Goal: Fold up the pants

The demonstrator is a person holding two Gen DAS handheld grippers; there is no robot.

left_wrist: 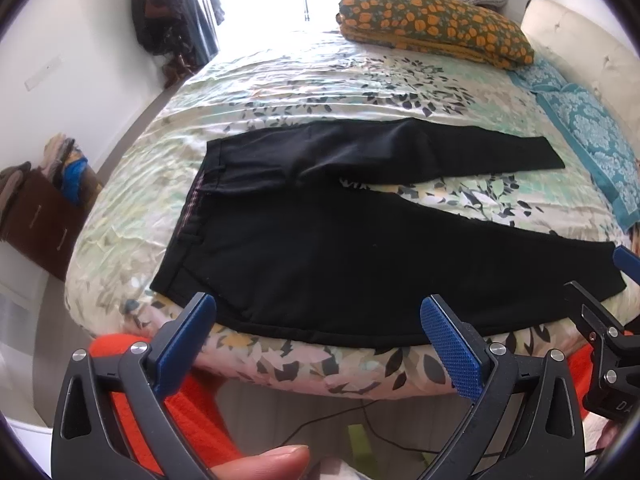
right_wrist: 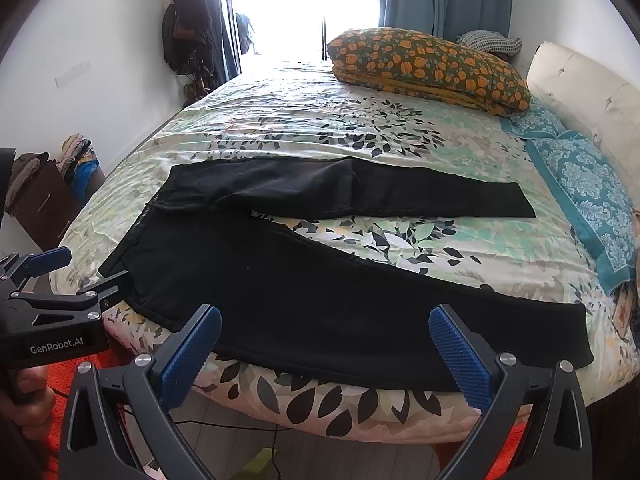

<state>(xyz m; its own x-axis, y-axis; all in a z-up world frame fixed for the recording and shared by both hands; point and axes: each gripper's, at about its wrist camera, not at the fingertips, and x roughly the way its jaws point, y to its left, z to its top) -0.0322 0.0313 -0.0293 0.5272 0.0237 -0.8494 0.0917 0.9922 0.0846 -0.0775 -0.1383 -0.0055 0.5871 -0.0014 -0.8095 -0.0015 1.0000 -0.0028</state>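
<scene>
Black pants (left_wrist: 320, 256) lie spread flat on the bed, waistband to the left and both legs running right in a V; they also show in the right wrist view (right_wrist: 320, 292). My left gripper (left_wrist: 316, 316) is open and empty, hovering over the near edge of the near leg by the waist. My right gripper (right_wrist: 324, 330) is open and empty, over the near leg's front edge further right. The right gripper shows at the left view's right edge (left_wrist: 604, 280). The left gripper shows at the right view's left edge (right_wrist: 76, 276).
The bed has a floral cover (right_wrist: 320, 128). A folded orange-flowered quilt (right_wrist: 432, 68) lies at the far side, teal pillows (right_wrist: 588, 192) and a white headboard (right_wrist: 580, 80) at right. A brown cabinet with clothes (left_wrist: 40, 212) stands at left. A cable lies on the floor below the bed edge (right_wrist: 224, 424).
</scene>
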